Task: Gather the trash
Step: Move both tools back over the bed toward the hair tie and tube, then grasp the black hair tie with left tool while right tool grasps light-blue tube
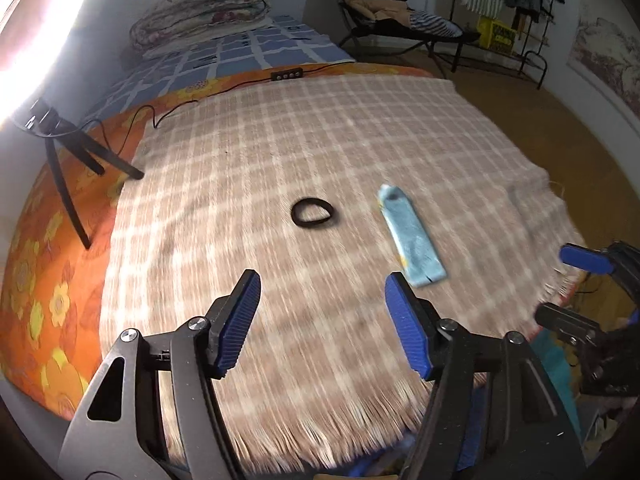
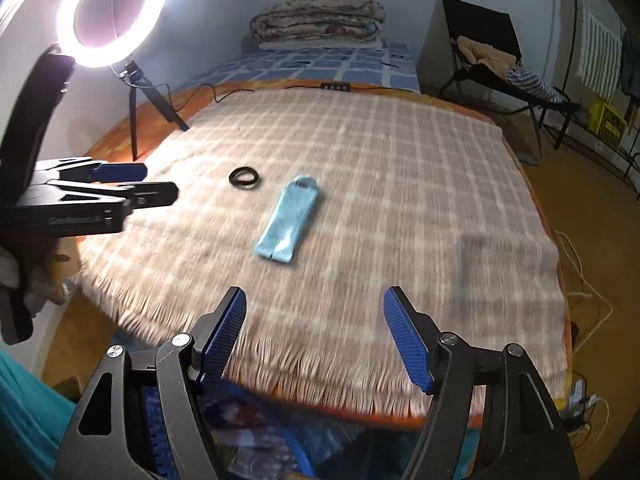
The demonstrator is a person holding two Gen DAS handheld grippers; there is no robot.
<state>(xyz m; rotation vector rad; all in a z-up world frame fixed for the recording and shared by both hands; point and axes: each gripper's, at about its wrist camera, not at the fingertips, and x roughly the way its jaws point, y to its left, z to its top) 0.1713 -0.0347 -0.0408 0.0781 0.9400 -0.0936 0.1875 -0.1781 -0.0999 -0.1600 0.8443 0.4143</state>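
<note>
Wrapper point(image 1: 412, 236) lies flat on the blanket point(image 1: 248, 152), right of a black ring point(image 1: 312, 212), its long axis running away from the fringe, sealed end farthest. Both claws, left point(image 1: 322, 320) and right point(image 2: 314, 332), hang spread and empty. Thin and flat, it may slip the pads, or they may snag blanket instead.

Woven plaid blanket point(image 2: 360, 168) looked matt, fringed, light blue wrapper point(image 2: 287, 220) slightly glossy plastic, black hair tie point(image 2: 244, 178) matt, finger pads point(image 2: 224, 344) ribbed blue.

both wrist views forward over one plaid blanket point(image 1: 320, 160)
</note>
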